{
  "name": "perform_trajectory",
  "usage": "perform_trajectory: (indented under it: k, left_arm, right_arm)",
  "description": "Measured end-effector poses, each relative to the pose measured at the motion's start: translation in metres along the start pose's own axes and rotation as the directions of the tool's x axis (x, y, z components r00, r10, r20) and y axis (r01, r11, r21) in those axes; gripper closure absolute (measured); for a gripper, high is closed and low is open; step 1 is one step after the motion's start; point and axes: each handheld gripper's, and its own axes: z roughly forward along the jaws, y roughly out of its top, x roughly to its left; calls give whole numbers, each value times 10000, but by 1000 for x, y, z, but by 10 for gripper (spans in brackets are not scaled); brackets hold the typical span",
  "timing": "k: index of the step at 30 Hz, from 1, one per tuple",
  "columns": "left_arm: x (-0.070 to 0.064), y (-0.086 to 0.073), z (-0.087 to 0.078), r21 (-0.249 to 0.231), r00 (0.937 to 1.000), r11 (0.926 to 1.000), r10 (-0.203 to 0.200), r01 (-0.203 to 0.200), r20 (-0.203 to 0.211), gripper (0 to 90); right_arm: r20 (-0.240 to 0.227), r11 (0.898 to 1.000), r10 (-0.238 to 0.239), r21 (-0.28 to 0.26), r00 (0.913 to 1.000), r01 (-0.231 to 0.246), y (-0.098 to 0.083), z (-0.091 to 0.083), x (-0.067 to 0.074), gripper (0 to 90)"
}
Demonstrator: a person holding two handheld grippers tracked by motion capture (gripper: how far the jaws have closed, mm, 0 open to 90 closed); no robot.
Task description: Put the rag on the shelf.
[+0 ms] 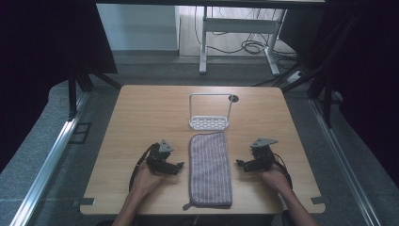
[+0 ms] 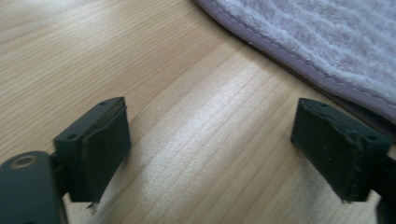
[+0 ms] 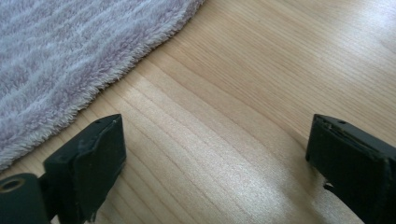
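A folded pale purple striped towel (image 1: 210, 169) lies flat on the wooden table (image 1: 141, 113), its long side running toward me. My left gripper (image 1: 179, 167) rests just left of it, jaws open and pointing at the towel's edge (image 2: 327, 51), with bare wood between them. On the other side my right gripper (image 1: 239, 165) faces the towel (image 3: 60, 60) the same way, open and holding nothing, with a small gap of table before the fabric. A hand holds each gripper from the near edge.
A white wire rack (image 1: 210, 113) with a perforated base stands just beyond the towel's far end. A round cable hole (image 1: 233, 98) sits behind it. Dark curtains flank the table, and a desk frame with cables stands on the floor beyond.
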Motion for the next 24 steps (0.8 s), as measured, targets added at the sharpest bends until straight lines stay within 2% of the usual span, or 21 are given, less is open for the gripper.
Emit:
perform_trajectory:
  k: [8, 19, 24]
  left_arm:
    - [-1, -1, -1, -11, 9998, 10000, -99, 98, -148, 108]
    - [-2, -1, -1, -12, 9998, 9999, -155, 155, -155, 105]
    - [-1, -1, -1, -31, 9997, 9999, -156, 156, -173, 110]
  right_arm:
    - [-8, 10000, 14, -7, 10000, -14, 0, 0, 0, 36]
    - [-46, 9998, -39, 169, 10000, 40, 2, 1, 0, 22]
    - [-19, 9996, 32, 277, 10000, -32, 3, 0, 1, 51]
